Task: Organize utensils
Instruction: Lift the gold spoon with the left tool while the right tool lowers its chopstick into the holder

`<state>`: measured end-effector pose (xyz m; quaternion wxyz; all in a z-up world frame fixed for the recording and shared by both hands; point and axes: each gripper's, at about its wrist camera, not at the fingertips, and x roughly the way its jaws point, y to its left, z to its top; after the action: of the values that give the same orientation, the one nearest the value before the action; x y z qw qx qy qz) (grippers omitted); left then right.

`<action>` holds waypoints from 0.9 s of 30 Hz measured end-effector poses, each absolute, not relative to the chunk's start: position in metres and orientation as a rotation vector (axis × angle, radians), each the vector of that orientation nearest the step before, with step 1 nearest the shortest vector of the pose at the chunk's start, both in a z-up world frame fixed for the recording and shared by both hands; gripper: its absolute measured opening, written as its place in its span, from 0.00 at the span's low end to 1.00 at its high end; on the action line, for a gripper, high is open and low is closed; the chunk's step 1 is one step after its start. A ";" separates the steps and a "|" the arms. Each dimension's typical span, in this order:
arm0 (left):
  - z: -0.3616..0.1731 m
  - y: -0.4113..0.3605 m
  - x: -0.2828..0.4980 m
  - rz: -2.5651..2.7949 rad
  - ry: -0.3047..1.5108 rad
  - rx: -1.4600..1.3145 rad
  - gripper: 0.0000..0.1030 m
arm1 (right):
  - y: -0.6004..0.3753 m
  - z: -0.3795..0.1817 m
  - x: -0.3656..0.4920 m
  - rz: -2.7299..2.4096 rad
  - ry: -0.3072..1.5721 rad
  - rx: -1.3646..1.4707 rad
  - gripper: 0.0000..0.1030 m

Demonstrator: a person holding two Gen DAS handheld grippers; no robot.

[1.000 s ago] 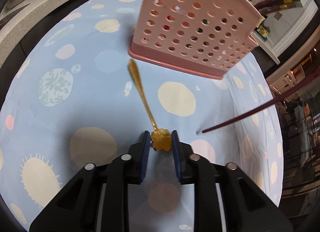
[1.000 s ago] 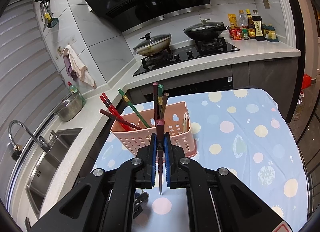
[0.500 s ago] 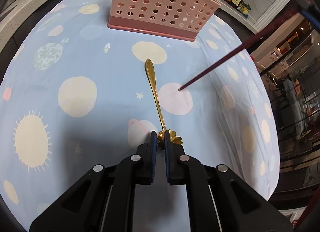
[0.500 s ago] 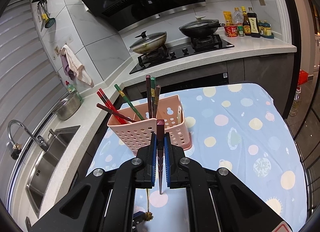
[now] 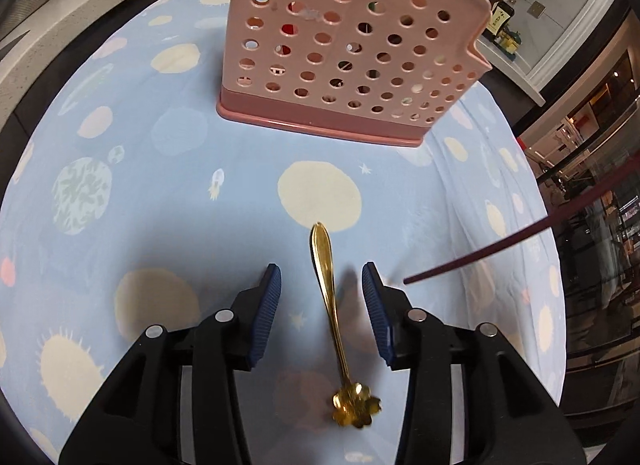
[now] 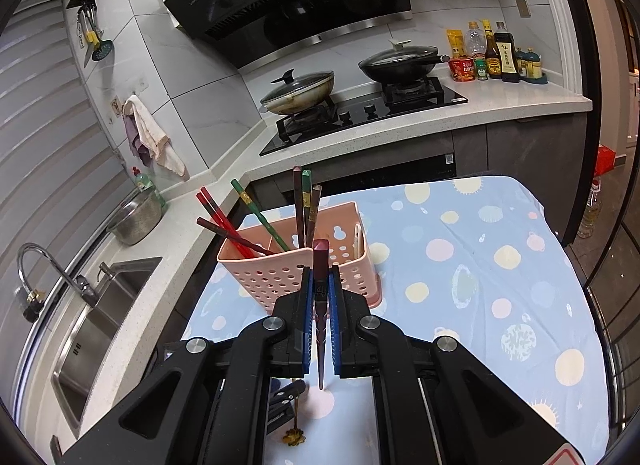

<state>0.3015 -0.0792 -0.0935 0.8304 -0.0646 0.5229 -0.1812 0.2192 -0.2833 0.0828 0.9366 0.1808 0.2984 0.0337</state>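
Note:
A gold spoon point(image 5: 334, 321) with a flower-shaped bowl lies on the blue spotted tablecloth point(image 5: 120, 185), handle pointing at the pink perforated utensil basket point(image 5: 344, 49). My left gripper point(image 5: 322, 277) is open, its fingers on either side of the spoon's handle, not gripping it. My right gripper point(image 6: 320, 285) is shut on a dark maroon chopstick point(image 6: 321, 305), held upright above the cloth in front of the basket point(image 6: 292, 265). The chopstick's tip also shows in the left wrist view point(image 5: 520, 241). The spoon's bowl point(image 6: 294, 436) shows low in the right wrist view.
The basket holds several red, green and brown chopsticks point(image 6: 256, 221). Beyond the table are a counter with a sink point(image 6: 92, 329), a metal colander point(image 6: 134, 217), a stove with two lidded pans point(image 6: 352, 77) and sauce bottles point(image 6: 496, 53).
My left gripper was shut on the spoon's bowl half a second ago; it has opened, the spoon is released, and the gripper has moved forward along the handle. The right gripper still holds the chopstick.

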 end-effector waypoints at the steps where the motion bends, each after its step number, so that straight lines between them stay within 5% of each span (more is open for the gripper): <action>1: -0.093 -0.081 0.304 -0.387 1.103 -0.129 0.39 | -0.284 0.082 0.220 0.069 0.611 0.371 0.07; 3: -0.093 -0.082 0.305 -0.392 1.100 -0.126 0.35 | -0.284 0.081 0.223 0.070 0.616 0.374 0.07; 7: -0.096 -0.087 0.306 -0.412 1.107 -0.112 0.11 | -0.284 0.079 0.227 0.071 0.623 0.375 0.07; 27: -0.030 -0.062 0.261 -0.455 0.990 -0.167 0.00 | -0.275 0.084 0.206 0.091 0.613 0.368 0.07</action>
<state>0.2609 -0.0617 -0.0304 0.8520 -0.0792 0.4704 -0.2160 0.2064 -0.2752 0.0843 0.9358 0.1802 0.2998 0.0446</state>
